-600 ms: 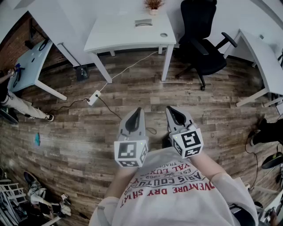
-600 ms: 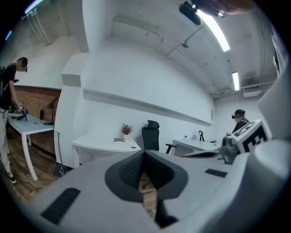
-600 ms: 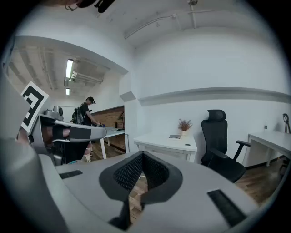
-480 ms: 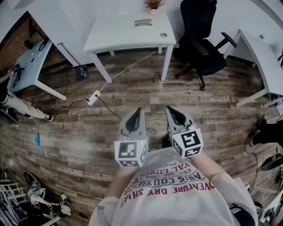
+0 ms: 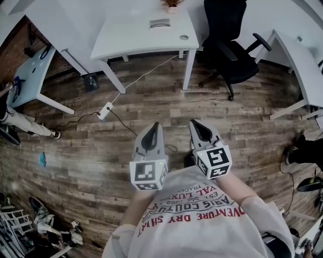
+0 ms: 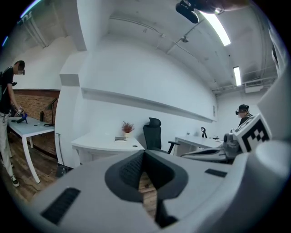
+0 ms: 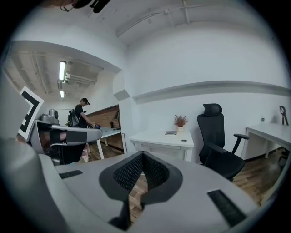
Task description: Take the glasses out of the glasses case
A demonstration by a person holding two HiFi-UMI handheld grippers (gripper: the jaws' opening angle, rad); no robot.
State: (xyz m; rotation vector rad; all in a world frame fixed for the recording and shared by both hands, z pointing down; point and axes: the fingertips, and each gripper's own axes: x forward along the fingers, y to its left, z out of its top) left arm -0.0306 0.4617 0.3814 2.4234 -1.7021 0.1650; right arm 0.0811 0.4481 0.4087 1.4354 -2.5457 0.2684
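My left gripper [image 6: 144, 154] has its jaws pressed together with nothing between them, and my right gripper [image 7: 142, 154] is the same, jaws closed and empty. I hold both side by side, just apart, in front of my chest, above the wooden floor [image 5: 91, 151]. Well ahead stands a white surface [image 5: 126, 43] carrying a small flat grey object [image 5: 160, 23], too small to tell whether it is the glasses case, near a potted plant [image 5: 172, 4]. A black office chair [image 5: 229, 50] stands beside that surface.
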